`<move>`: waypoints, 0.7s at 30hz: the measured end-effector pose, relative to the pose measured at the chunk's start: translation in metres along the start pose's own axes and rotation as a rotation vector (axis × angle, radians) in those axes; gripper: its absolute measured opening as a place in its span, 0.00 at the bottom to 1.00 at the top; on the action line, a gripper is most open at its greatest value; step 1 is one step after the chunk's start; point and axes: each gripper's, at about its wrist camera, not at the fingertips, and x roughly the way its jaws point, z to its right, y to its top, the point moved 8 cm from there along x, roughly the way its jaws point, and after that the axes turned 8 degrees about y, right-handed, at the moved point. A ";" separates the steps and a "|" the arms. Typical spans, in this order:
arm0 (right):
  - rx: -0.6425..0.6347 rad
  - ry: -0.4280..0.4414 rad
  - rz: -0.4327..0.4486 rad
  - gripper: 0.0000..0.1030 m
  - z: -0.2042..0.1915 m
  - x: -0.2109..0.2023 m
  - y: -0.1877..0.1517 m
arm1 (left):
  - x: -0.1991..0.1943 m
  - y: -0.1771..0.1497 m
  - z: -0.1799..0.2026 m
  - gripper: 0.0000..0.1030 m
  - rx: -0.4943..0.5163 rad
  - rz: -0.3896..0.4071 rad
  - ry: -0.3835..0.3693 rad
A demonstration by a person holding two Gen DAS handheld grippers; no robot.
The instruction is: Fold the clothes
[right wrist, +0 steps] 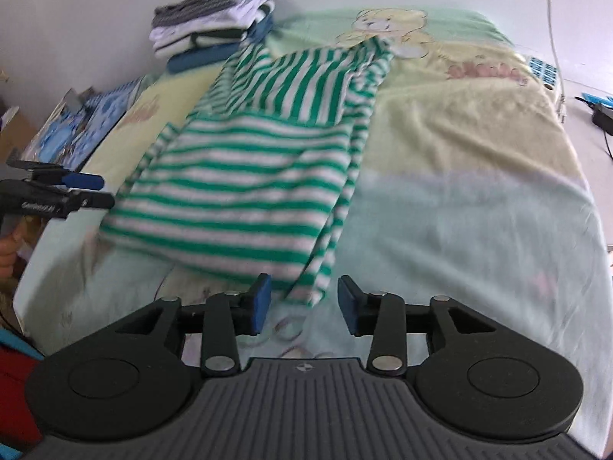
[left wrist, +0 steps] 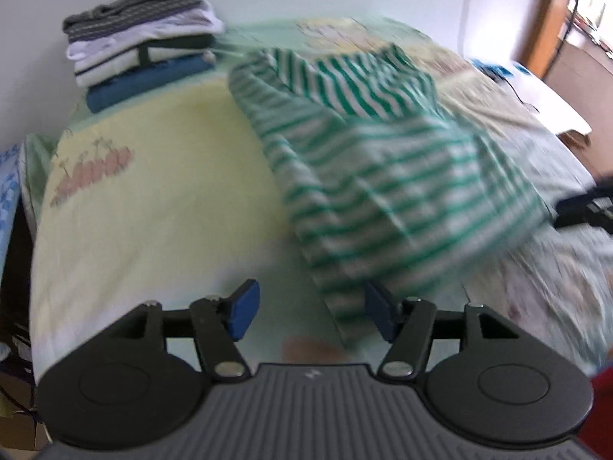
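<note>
Left gripper (left wrist: 312,312) hovering over the near edge of the bed (left wrist: 153,191), jaws released, nothing pinched between the blue pads (left wrist: 243,312). Right gripper (right wrist: 304,304) hovering by the near edge too, jaws released and gripping nothing, a corner of cloth lying just past the pads.

Green and white striped shirt (right wrist: 245,176) lying partly folded in the middle of the bed, lower part folded flat, top part bunched and reaching toward the far edge. In the right wrist view, left gripper showing beside the shirt's left edge, apart from it. In the left wrist view, shirt looking blurry.

Bed wearing a soft blanket, pale green near, yellow farther back, with a teddy bear picture (right wrist: 387,27) near the far edge.

Stack of folded clothes (left wrist: 141,42) sitting at the far left corner of the bed, against the white wall (right wrist: 95,7), well apart from the shirt in the left wrist view.
</note>
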 end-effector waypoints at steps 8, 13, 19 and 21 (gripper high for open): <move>-0.127 -0.014 0.060 0.41 -0.008 0.016 -0.003 | 0.016 -0.014 0.017 0.42 -0.062 -0.023 -0.032; -0.192 -0.014 0.040 0.23 -0.011 0.025 -0.002 | 0.018 -0.015 0.031 0.13 -0.034 -0.008 -0.043; -0.318 0.004 -0.024 0.12 -0.010 0.009 0.001 | 0.002 -0.010 0.040 0.07 -0.047 0.013 -0.073; -0.337 0.005 -0.040 0.11 -0.004 0.000 0.002 | -0.003 -0.011 0.047 0.07 -0.023 0.020 -0.073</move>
